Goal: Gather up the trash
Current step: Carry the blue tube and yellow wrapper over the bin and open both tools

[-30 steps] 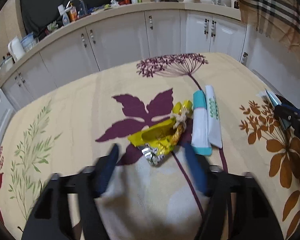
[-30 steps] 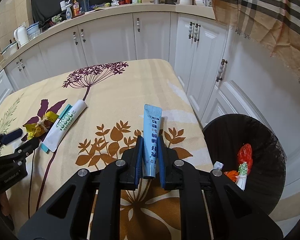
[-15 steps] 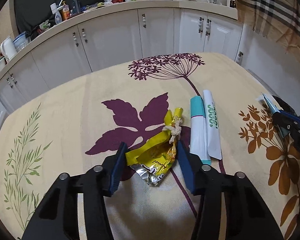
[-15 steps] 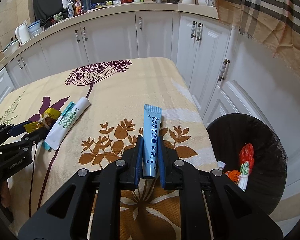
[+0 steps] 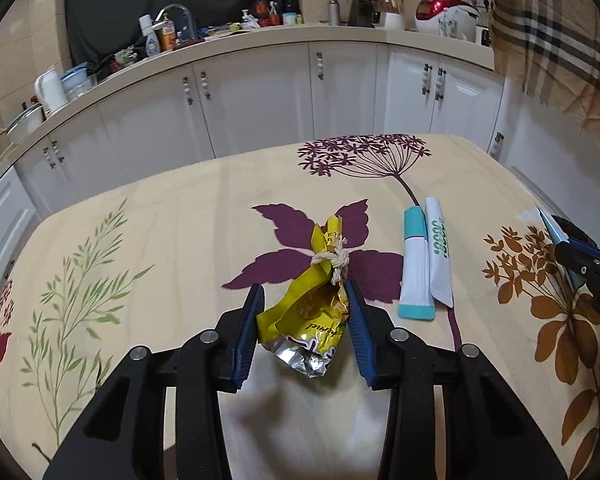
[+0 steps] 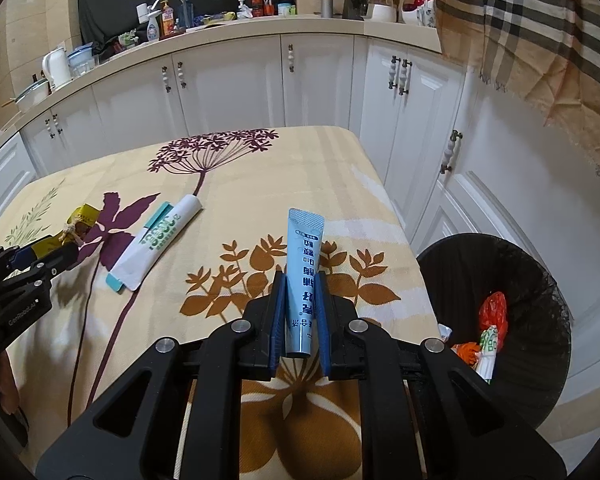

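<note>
Home kitchen, white cabinets (image 5: pixel 260 92), cluttered counter (image 5: pixel 236 38)

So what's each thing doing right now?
Left gripper: jaws closing around the wrapper.
Wrapper: crumpled, tied with string, between the left pads.
Right gripper: shut on the blue tube.
Blue tube: held, crimped end forward.
White tube: lying flat on the table.
Bin: open, some trash inside.

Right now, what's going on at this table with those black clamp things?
A person is clearing trash with two handheld grippers. The left gripper is closing around a crumpled yellow wrapper on the tablecloth. The right gripper holds a blue tube, beside the black bin. A white-and-teal tube remains.
</note>
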A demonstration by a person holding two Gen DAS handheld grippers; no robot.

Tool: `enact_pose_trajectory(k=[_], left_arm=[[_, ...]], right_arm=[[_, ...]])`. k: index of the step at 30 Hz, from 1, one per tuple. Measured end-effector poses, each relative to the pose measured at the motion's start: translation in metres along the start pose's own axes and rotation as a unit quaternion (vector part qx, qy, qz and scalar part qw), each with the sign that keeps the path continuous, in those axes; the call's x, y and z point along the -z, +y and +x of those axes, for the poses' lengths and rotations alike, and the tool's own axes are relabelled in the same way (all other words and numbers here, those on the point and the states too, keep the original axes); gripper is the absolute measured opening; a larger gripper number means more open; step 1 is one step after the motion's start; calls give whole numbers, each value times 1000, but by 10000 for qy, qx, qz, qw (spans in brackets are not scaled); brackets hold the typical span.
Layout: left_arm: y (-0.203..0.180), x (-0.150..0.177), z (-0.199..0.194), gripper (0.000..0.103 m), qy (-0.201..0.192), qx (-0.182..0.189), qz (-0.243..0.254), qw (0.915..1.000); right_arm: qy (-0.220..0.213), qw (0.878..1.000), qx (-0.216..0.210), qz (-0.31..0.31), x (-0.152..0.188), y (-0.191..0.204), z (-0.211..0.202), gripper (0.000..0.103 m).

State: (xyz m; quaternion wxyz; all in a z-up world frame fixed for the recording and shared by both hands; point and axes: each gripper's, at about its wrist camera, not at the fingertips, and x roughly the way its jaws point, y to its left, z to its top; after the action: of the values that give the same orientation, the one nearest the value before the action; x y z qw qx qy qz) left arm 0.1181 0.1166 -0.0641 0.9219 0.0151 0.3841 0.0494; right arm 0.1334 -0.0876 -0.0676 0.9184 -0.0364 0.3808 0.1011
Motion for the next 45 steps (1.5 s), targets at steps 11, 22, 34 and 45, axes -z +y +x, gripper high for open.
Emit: enact_pose_trajectory(k=[11,22,34,45], left_arm=[[-28,-6,-45,41,-657,81,70,9978],[-108,-18,-64,41,-1075,680,548,9904],[-198,-27,-62,41,-1271,1067,980,9813],[-249,-39,-45,42,-1288,1117,1253,9774]], right_arm=[[-317,9993,220,3,3,-12,-36,14],[-531,9942,836,418,17,-74,-69,14],[-745,9835,1406,857,28,-145,-80,14],[-758,9768,1675,1099,34,-183,-71,14]])
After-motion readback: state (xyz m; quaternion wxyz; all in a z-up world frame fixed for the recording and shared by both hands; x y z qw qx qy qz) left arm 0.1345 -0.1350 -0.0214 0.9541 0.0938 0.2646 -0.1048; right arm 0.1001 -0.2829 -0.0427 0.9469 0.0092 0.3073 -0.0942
